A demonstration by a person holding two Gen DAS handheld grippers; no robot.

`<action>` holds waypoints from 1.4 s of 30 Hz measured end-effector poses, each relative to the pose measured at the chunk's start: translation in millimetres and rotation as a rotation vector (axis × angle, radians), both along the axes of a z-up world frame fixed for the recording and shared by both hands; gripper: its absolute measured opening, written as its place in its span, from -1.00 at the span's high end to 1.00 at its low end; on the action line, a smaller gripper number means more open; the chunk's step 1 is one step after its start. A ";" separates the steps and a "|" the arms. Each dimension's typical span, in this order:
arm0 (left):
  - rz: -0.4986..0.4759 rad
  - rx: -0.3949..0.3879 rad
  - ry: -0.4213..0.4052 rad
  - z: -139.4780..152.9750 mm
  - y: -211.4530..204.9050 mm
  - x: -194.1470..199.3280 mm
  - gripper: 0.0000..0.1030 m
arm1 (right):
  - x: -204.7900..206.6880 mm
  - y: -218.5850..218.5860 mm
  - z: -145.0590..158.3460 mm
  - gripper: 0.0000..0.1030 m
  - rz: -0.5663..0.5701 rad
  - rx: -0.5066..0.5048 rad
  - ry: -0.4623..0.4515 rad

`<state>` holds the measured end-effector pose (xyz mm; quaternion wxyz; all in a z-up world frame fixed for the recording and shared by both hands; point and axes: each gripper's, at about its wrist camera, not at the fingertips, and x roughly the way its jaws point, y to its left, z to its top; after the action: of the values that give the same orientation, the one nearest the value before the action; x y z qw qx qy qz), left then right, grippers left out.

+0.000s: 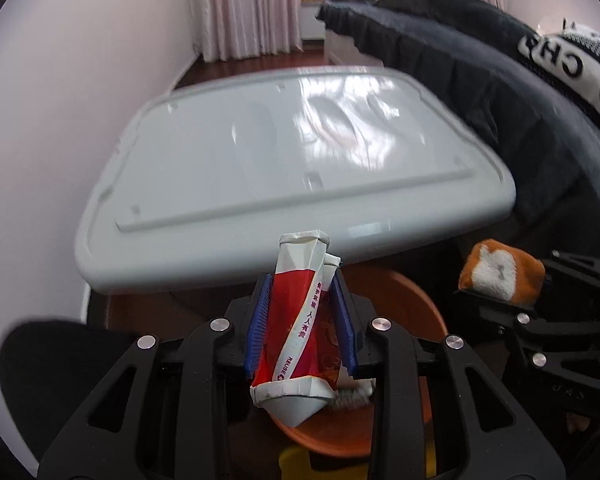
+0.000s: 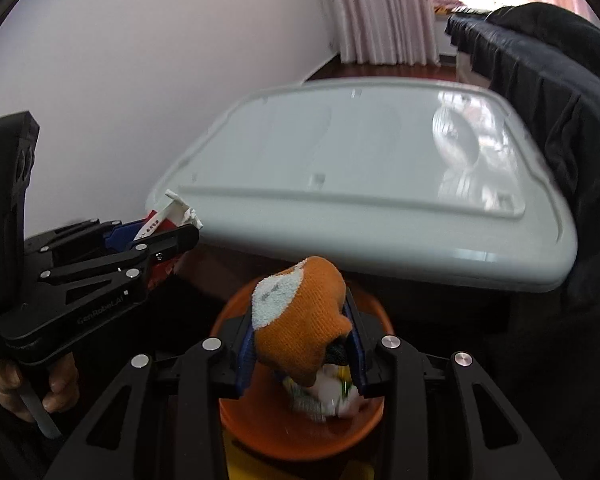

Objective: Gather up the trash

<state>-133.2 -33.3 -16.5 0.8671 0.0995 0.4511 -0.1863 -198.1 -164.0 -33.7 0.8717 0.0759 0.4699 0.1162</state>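
A pale grey table [image 1: 284, 168] filled the view beyond both grippers, with an orange bin [image 2: 300, 432] on the floor just below its near edge. Over that bin the right gripper [image 2: 300, 344] pinched an orange-and-white sock [image 2: 300, 320] between its blue pads. Beside it, the left gripper [image 1: 300, 320] clamped a crushed red-and-white paper cup [image 1: 296, 320].

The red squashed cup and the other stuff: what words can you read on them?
"REUSE" on the red paper cup; its Chinese characters are too small to read surely.
"GenRobot.AI" on the left gripper.
"CH" on the black-and-white fabric; the rest is cut off.
None on the orange sock.
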 end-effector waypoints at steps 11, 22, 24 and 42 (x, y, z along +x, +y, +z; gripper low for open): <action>0.016 0.069 0.276 -82.1 3.1 12.3 0.39 | 15.5 4.2 -53.2 0.25 0.016 0.004 0.189; 0.048 0.064 0.345 -96.1 12.0 20.1 -0.29 | 17.7 8.5 -67.5 -0.07 0.016 0.023 0.235; 0.057 0.048 0.346 -93.5 15.9 21.3 -0.31 | 16.9 5.1 -64.4 -0.10 0.002 0.036 0.226; 0.106 0.012 0.131 -58.4 14.4 29.0 -0.51 | 17.7 -14.4 -46.5 -0.64 -0.175 -0.035 0.062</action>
<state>-104.2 -18.9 -74.9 0.8439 0.0683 0.5124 -0.1436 -180.4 -178.4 -80.2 0.8648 0.1049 0.4902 0.0291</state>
